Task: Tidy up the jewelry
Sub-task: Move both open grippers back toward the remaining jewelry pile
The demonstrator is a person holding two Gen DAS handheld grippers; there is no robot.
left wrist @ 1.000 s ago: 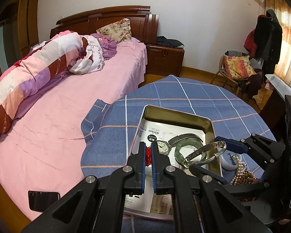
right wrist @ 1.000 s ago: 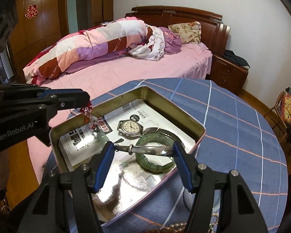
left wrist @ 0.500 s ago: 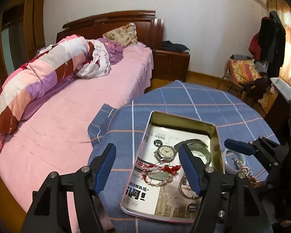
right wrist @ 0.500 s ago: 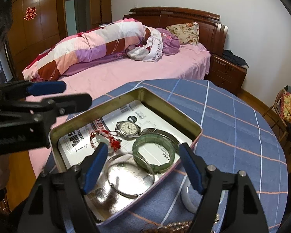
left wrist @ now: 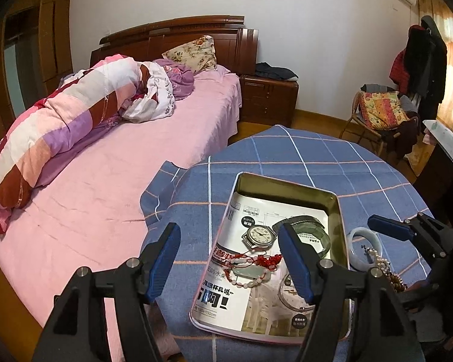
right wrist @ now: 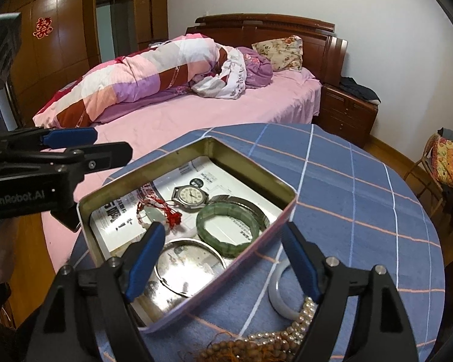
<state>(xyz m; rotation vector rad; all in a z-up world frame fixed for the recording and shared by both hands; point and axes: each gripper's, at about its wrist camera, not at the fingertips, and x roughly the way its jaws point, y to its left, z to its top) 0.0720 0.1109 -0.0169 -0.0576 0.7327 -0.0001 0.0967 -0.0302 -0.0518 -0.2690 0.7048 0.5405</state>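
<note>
Both tools hung wide and empty over the tin: the left tool (left wrist: pixel 228 258) gaped above its near-left corner, the right tool (right wrist: pixel 223 261) spread just as broad over the near wall, nothing between the pads of either. Inside the metal tin (right wrist: pixel 250 166), on its printed paper liner, lay the wristwatch (right wrist: pixel 190 196), the green jade bangle (right wrist: pixel 228 224), the silver bangle (right wrist: pixel 188 267) and the red-corded bead bracelet (right wrist: pixel 157 209), all close together. Still out on the blue checked worktop (right wrist: pixel 362 211), just beside the tin's near-right wall, sat the white bangle (right wrist: pixel 282 288) touching a heap of pearl strands (right wrist: pixel 302 316) and brown wooden beads (right wrist: pixel 244 345). Trouble looked likeliest there: a grab at the white bangle could snag the pearls and drag the whole tangle, or the smooth ring could squirt off the pads and roll toward the worktop's edge. The beads lay near that edge too, so a careless sweep might spill them. And a low pass over the tin's wall risked knocking it and shuffling what lay inside.
</note>
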